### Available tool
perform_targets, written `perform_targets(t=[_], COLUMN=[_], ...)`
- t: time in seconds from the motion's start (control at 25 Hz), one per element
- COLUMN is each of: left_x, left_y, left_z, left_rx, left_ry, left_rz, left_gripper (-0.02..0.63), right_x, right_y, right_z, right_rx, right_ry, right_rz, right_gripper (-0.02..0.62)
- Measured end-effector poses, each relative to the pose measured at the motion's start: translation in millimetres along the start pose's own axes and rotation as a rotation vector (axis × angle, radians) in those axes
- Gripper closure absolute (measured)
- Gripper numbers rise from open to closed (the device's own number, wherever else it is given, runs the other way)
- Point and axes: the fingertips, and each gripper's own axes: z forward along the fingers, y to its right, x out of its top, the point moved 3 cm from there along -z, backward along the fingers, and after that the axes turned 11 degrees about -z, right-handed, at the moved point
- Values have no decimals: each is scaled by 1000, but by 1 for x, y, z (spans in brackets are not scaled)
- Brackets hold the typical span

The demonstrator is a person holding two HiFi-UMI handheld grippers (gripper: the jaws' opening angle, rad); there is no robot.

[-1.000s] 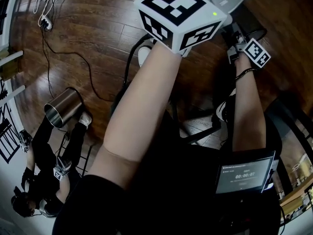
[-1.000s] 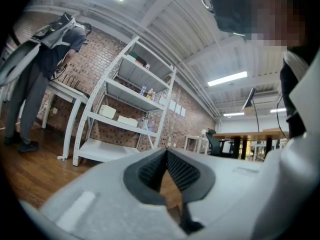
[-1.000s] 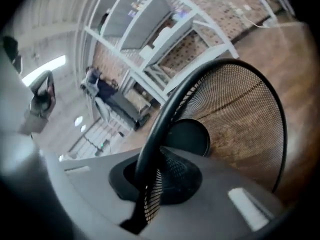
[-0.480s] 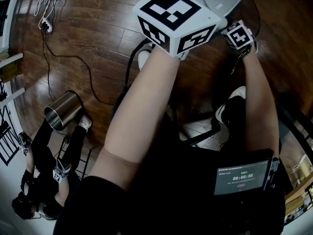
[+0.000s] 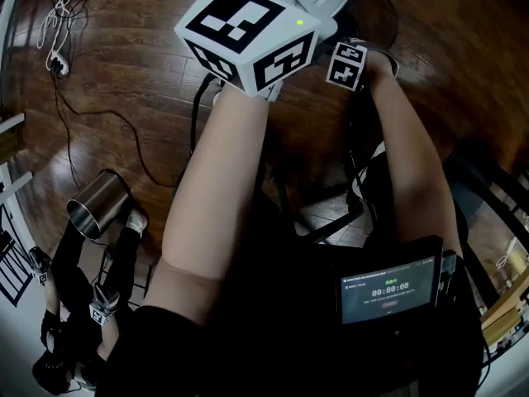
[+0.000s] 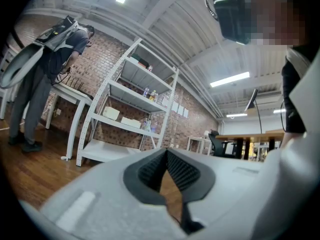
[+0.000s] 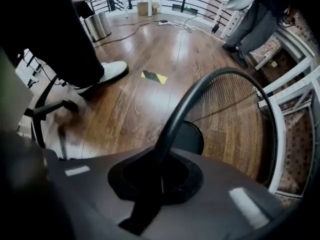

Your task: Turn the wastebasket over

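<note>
The right gripper [image 7: 161,168] clamps the black rim of the mesh wastebasket [image 7: 235,129]; floor [image 7: 150,49] shows through its mesh. Its far side is cut off. The left gripper [image 6: 166,159] is clenched, holding nothing.

Left gripper [image 6: 166,153] fingers [image 6: 184,171] together, empty; shelving [image 6: 131,103] behind.

A loft-style workroom: beyond the left claw [image 6: 166,153] are a brick wall [image 6: 100,59], white shelving [image 6: 131,98], desks [image 6: 250,136] and strip lights [image 6: 229,79].
</note>
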Motion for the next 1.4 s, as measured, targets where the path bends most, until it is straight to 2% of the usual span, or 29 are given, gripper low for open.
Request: perform_targets(t=[0.2,0.36,0.56,0.68,0.8,0.88,0.96,1.04,1.12,1.16,1.24,1.32,1.4], left_x=[0,2,1,-1,-13,-23,-34,-45,-52,-54,-58,-64,-69], left_y=[-1,2,7,12,19,26,33,41,48,51,57,62,62], left_z=[1,-1,-1,-4,-11,-13,-15,-17,-20,-21,-23,-23,-22], left_rx=[11,7,6,8,15,19,22,19,10,5,-4,-10,-11], left_ry=[-3,-11,-26,-34,-52,-68,-93,-124,-143,-145,-145,-152,-157], left_rz=[-1,11,35,47,45,49,64,88,106,111,117,120,114], left_gripper=[604,604,604,604,604,604,604,604,604,604,604,604,604], right_x=[-4,3,-2,-8,-12,-16,-23,-31,-33,-33,-32,-31,-28], right_y=[-2,3,-7,-10,-2,11,21,24,22,20,12,4,6], right_z=[0,-17,-56,-91,-141,-187,-238,-284,-324,-342,-368,-381,-384], right_rx=[-31,-36,16,-18,-142,-277,-418,-511,-547,-562,-620,-679,-701], right_ry=[0,32,46,114,287,485,702,917,1100,1159,1205,1217,1233], right_rz=[-28,-10,-18,25,206,400,579,723,830,862,872,824,758], right_gripper=[560,484,428,429,436,527,583,586,586,586,586,586,586])
